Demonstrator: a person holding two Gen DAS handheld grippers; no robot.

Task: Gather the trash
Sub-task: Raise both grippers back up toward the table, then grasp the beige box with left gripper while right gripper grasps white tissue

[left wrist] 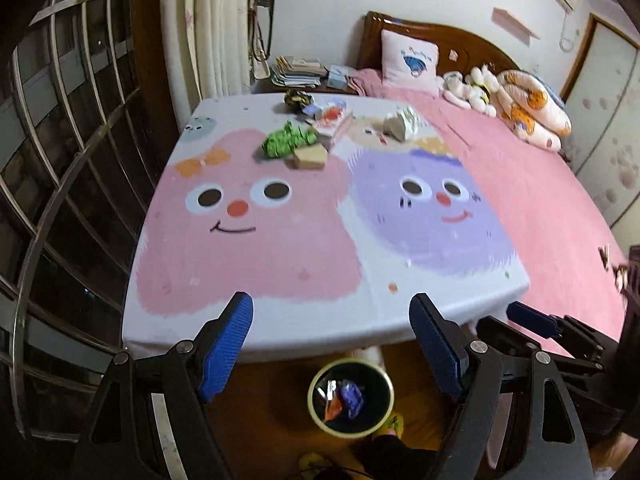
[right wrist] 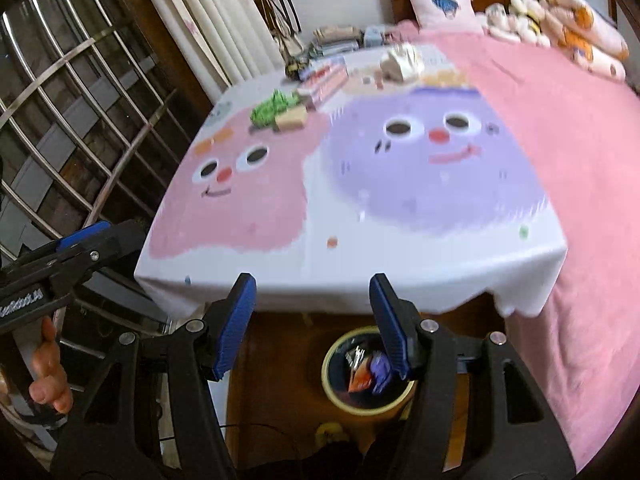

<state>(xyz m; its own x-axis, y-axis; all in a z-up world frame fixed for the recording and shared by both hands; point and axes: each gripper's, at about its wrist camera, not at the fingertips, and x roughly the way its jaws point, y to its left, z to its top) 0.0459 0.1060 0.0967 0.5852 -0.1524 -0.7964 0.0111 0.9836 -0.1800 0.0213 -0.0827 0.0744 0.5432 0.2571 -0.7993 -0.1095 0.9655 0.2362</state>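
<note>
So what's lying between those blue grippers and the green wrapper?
Only bare cartoon tablecloth between the left gripper and the green wrapper, seen in both wrist views.

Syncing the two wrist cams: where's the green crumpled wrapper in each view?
Left wrist: green crumpled wrapper sits upper centre, on the far part of the cartoon tablecloth, touching a tan box.
Right wrist: green crumpled wrapper sits upper left of centre, blurred, beside the same tan box.
Shared landmark: the yellow-rimmed trash bin on the floor below the table edge.

- White lettering on black body of left gripper [right wrist: 80,236], too blurred to read.
- Blue print on pillow [right wrist: 438,0], illegible.
- Nothing else legible.
</note>
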